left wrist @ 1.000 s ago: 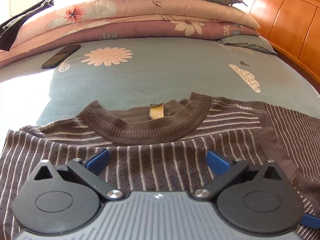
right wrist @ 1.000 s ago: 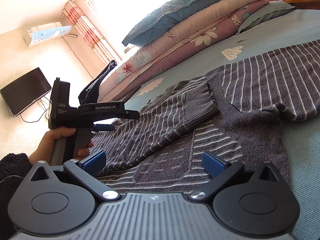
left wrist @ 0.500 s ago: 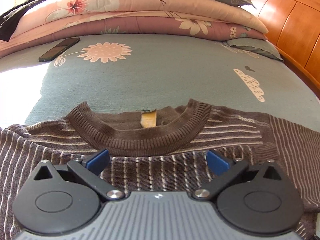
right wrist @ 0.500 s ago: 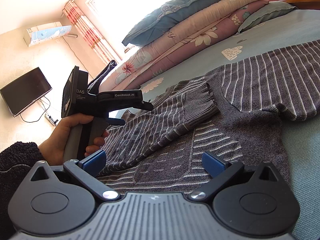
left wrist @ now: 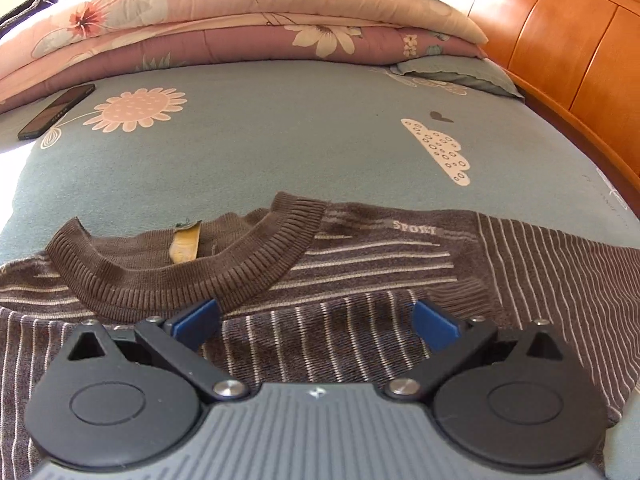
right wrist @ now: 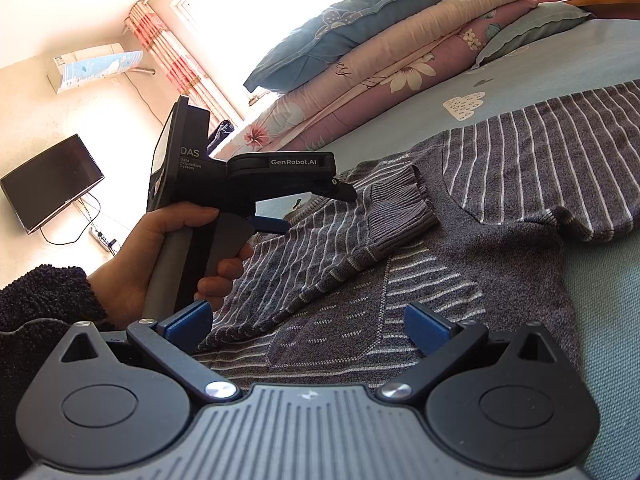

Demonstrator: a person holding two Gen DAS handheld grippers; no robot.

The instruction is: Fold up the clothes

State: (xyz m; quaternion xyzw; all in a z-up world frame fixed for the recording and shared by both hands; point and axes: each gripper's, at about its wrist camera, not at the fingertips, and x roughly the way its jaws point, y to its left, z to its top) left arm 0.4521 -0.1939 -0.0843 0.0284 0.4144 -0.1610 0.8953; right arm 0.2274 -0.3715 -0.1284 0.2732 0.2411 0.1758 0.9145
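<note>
While the sweater (left wrist: 360,264) lies spread on the blue bedsheet (left wrist: 280,152), both grippers are held above it with nothing between their fingers. Left gripper (left wrist: 316,322): jaws wide apart, blue pads clear of the knit, positioned over the chest just below the ribbed collar (left wrist: 180,280). A yellow label (left wrist: 184,246) shows inside the neck opening, and the word "SPORT" is woven near the shoulder. One striped sleeve (right wrist: 320,256) is folded across the front of the garment, its ribbed cuff (right wrist: 400,212) lying on the chest panel; the other sleeve (right wrist: 560,168) extends outward flat on the sheet.

Right gripper (right wrist: 308,328): jaws likewise wide apart, empty, held over the lower part of the sweater body. From the right wrist view, the left device is seen from the side, gripped by a hand (right wrist: 160,264) in a dark fuzzy cuff (right wrist: 44,300), its nose over the collar area.

Surroundings: stacked floral quilts (left wrist: 240,28) and a blue pillow (right wrist: 352,28) sit at the head of the bed beside a wooden headboard (left wrist: 568,48). A phone (left wrist: 56,110) rests on the sheet, well apart from the sweater. A wall-mounted television (right wrist: 52,180), an air conditioner (right wrist: 96,66) and a bright window with a curtain (right wrist: 168,44) are visible on the far wall
</note>
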